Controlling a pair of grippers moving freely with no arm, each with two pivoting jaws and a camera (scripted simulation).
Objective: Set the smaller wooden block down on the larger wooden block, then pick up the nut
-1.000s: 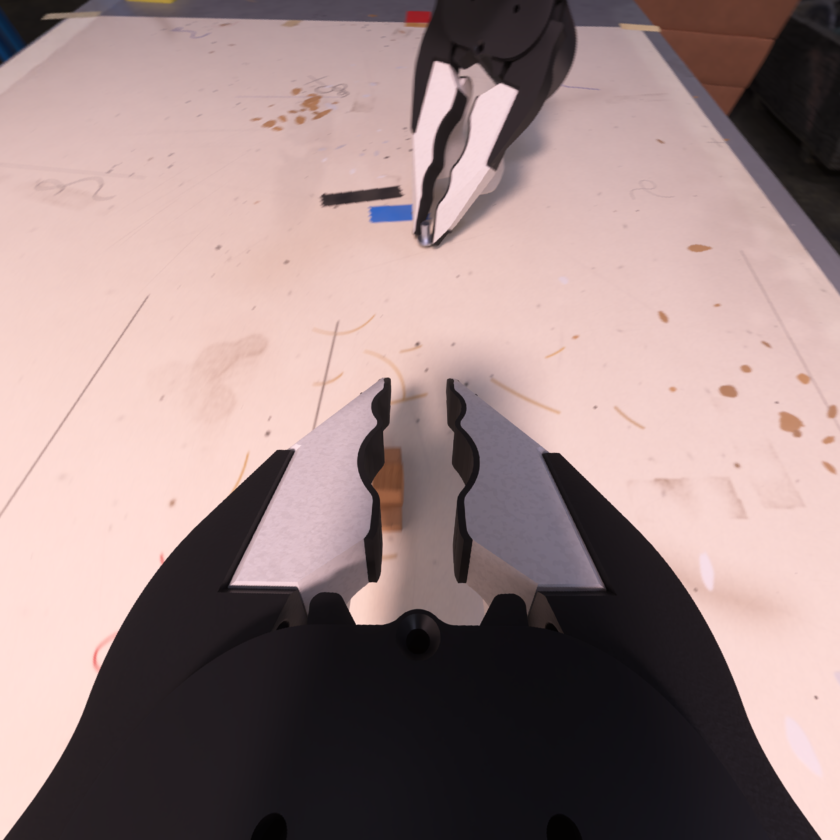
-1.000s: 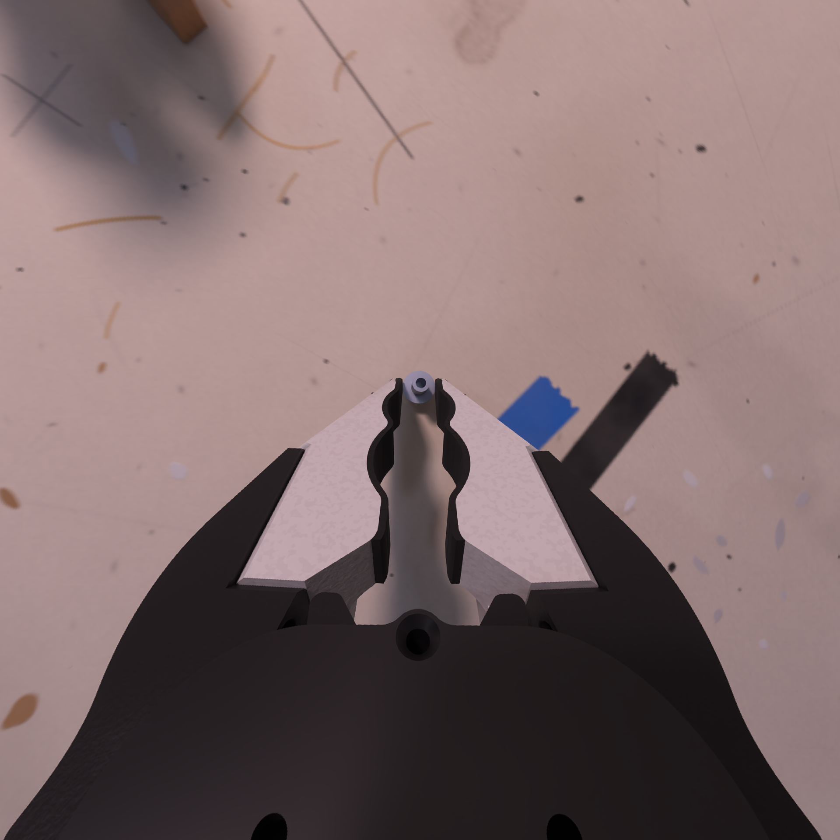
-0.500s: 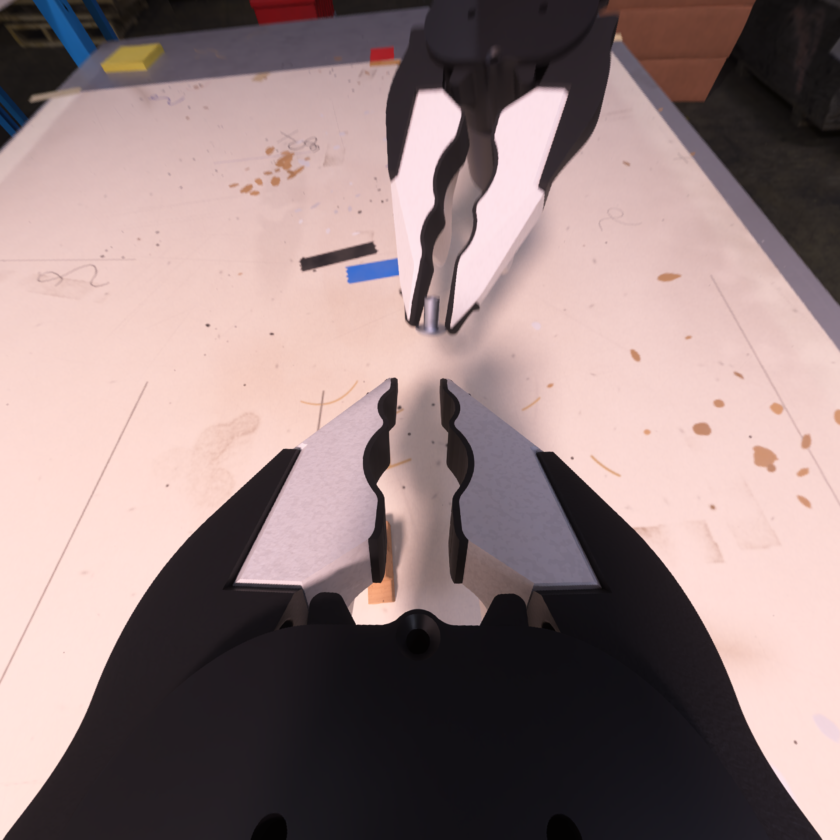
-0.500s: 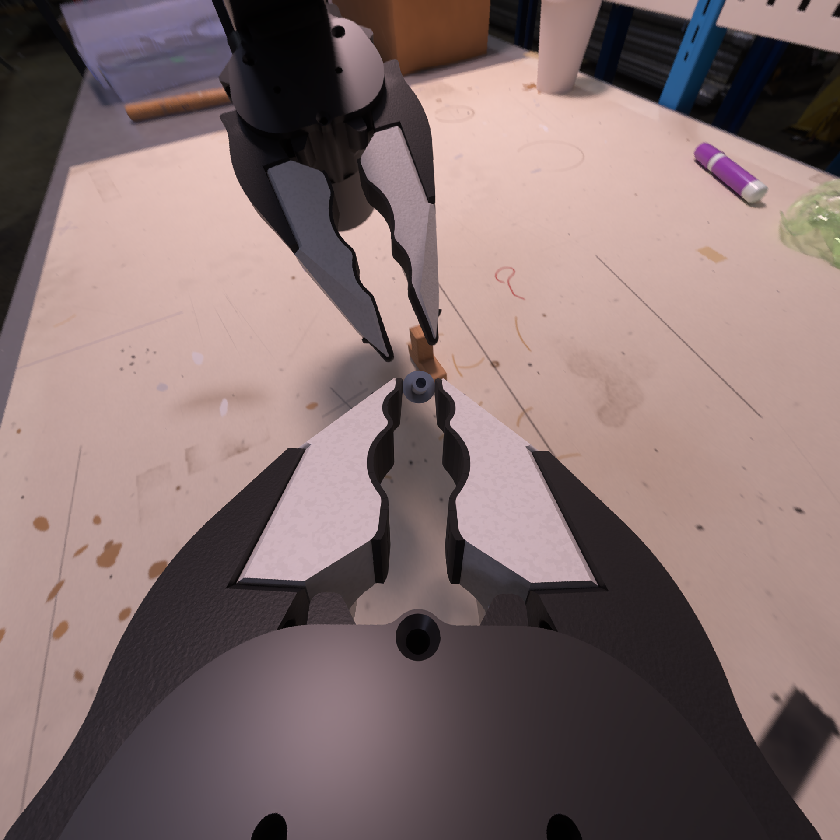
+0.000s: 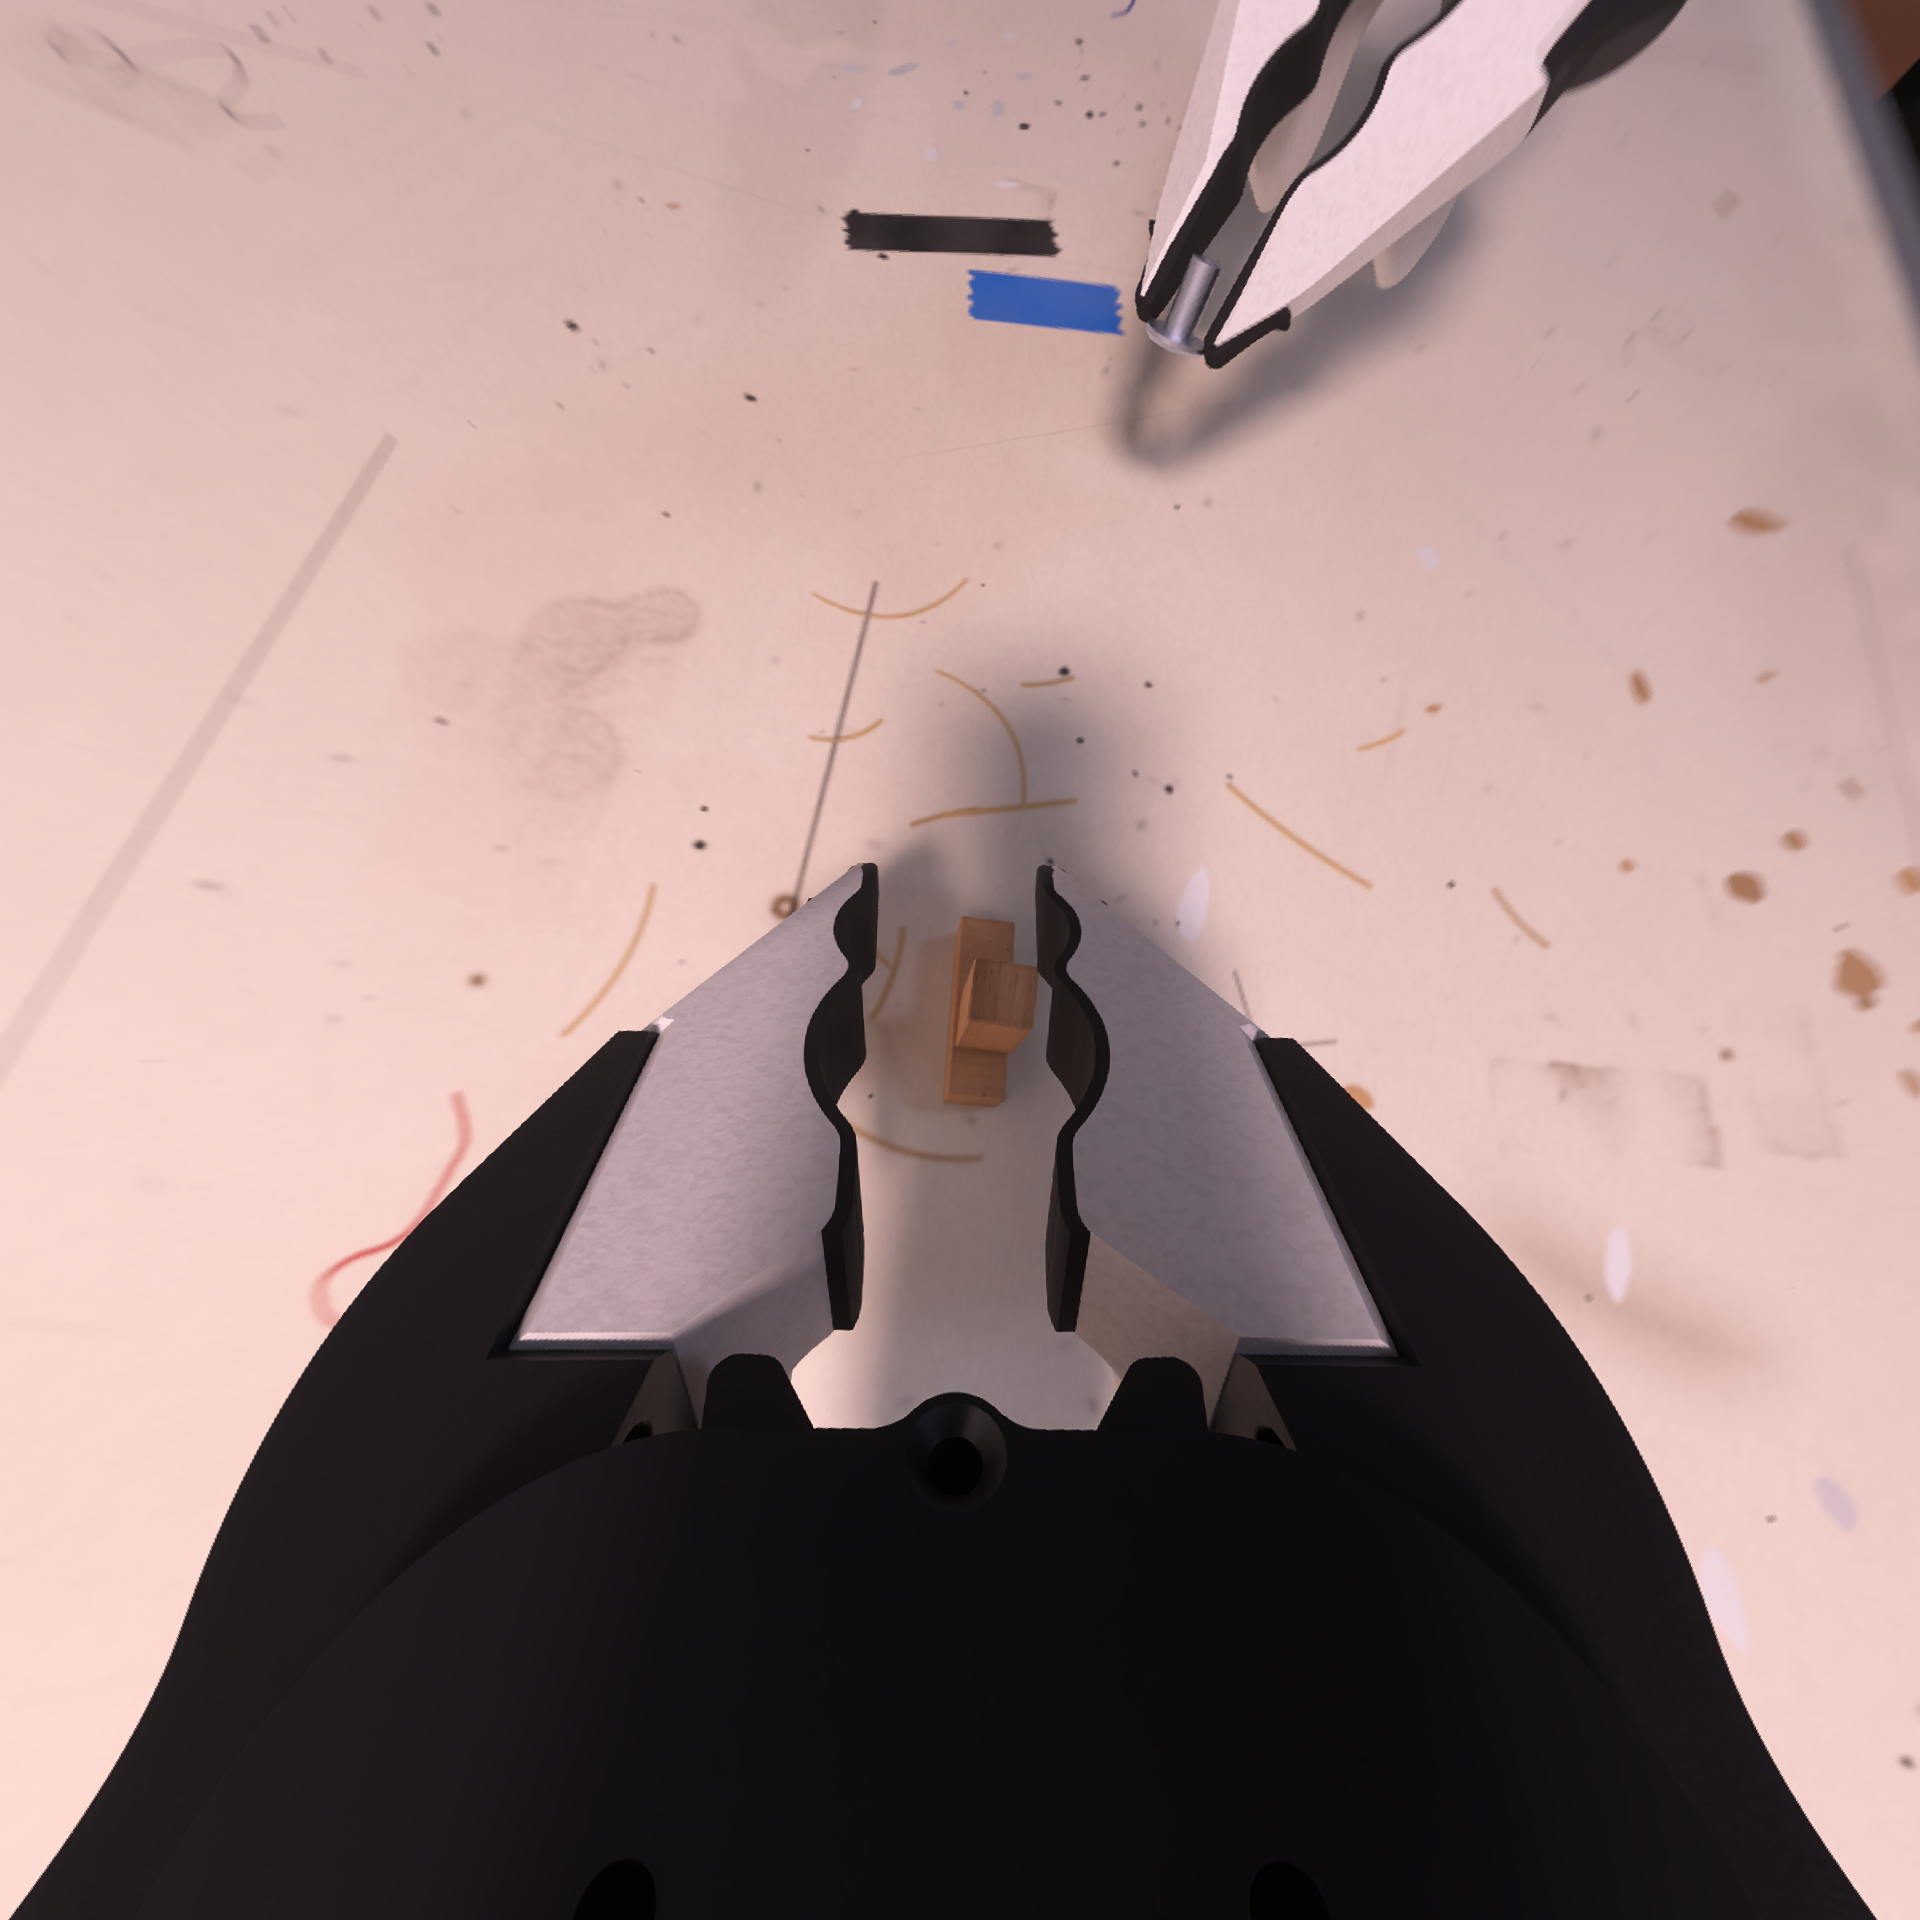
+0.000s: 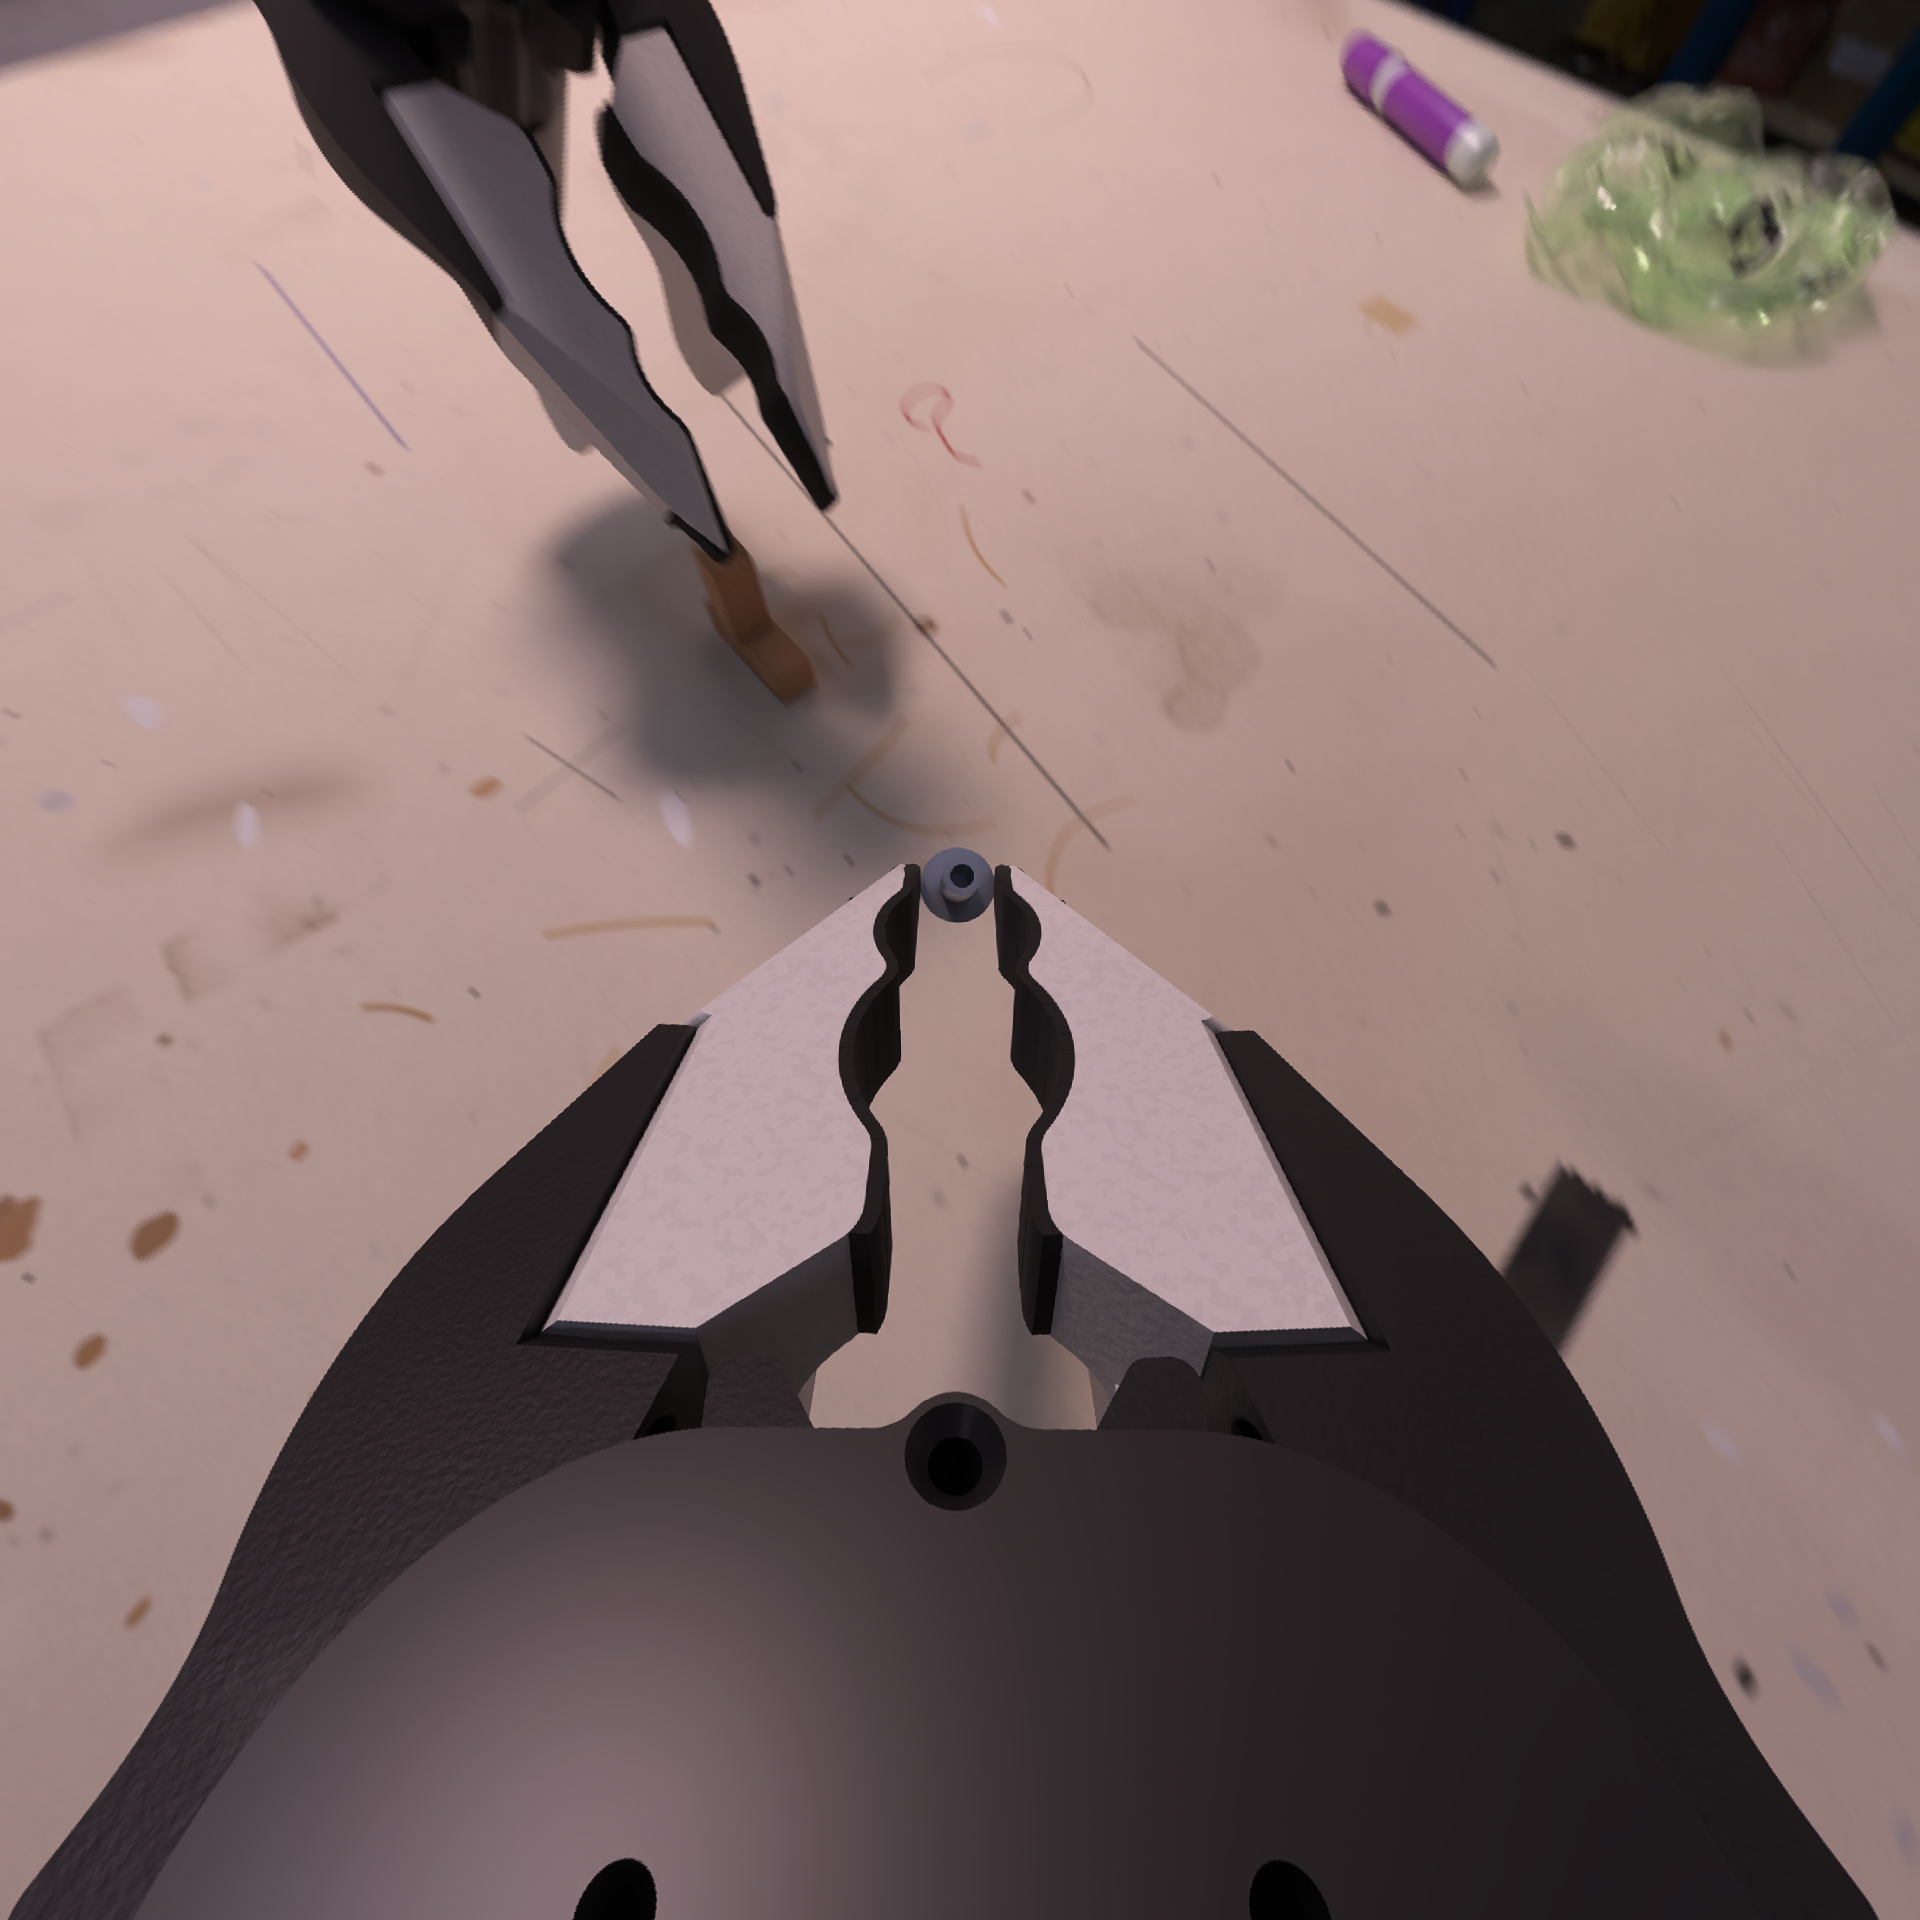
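The smaller wooden block (image 5: 1000,1006) lies on top of the larger wooden block (image 5: 975,1081) on the table. My left gripper (image 5: 956,878) is open and empty, hanging above the stack, which shows between its fingers. My right gripper (image 6: 956,878) is shut on the small grey nut (image 6: 956,891) at its fingertips. In the left wrist view the right gripper (image 5: 1184,338) holds the nut (image 5: 1184,301) a little above the table at the far right. In the right wrist view the left gripper (image 6: 767,520) hovers over the blocks (image 6: 758,634).
A black tape strip (image 5: 951,234) and a blue tape piece (image 5: 1044,301) lie on the table beside the right gripper. A purple marker (image 6: 1418,104) and crumpled green plastic (image 6: 1704,239) lie far off. The table edge (image 5: 1865,125) runs along the right.
The right gripper lifted the nut off the table, then swung away to the right. The left gripper tilted down over the stacked blocks and its fingers spread wider.
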